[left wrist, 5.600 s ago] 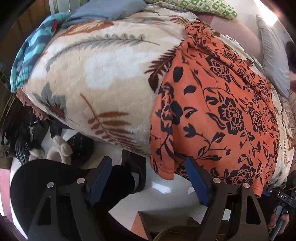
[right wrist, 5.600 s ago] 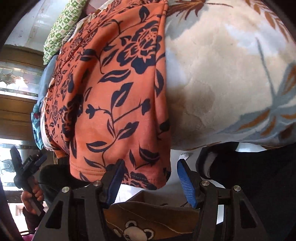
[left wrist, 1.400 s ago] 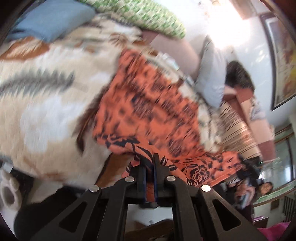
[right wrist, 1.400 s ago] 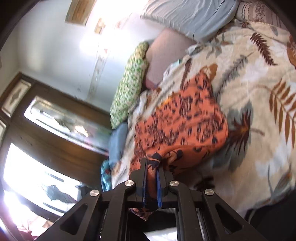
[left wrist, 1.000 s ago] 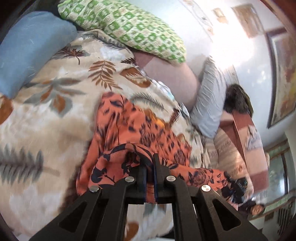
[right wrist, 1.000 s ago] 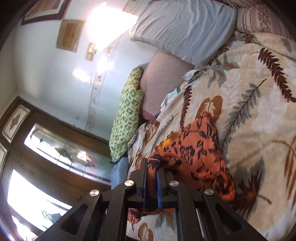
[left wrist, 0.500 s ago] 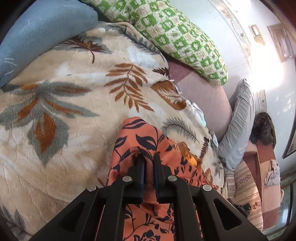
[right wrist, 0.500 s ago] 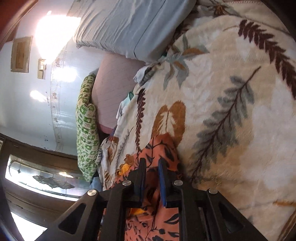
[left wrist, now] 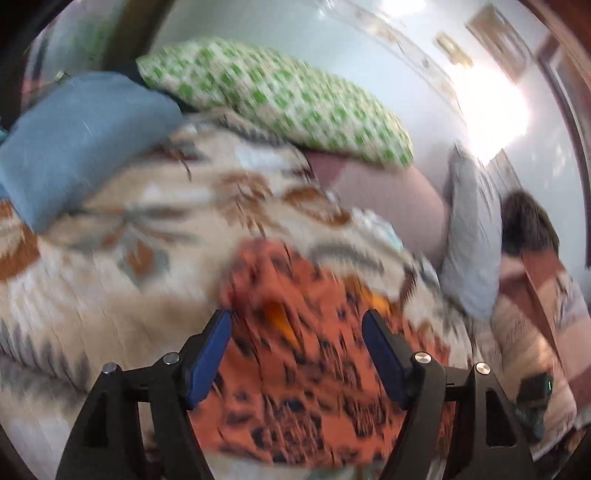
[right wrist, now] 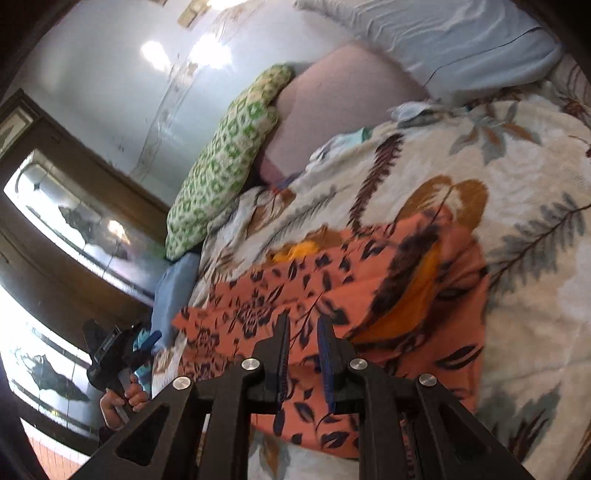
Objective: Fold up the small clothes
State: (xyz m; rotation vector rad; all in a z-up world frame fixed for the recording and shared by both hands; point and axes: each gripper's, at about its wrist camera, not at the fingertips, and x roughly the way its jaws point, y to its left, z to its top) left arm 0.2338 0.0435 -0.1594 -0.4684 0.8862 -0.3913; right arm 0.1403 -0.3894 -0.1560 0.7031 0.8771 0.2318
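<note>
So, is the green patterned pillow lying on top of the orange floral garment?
No, the green patterned pillow lies at the bed's head, apart from the orange floral garment.

Place: a home bedroom.
Bed: a leaf-print blanket spreads under and ahead of the claw.
Pillows: a green-checked pillow, a blue pillow and a grey pillow lie beyond it, at the bed's far end.
Wall: pale, with framed pictures.
Woodwork: a dark frame with glass panes stands left of the claw.
</note>
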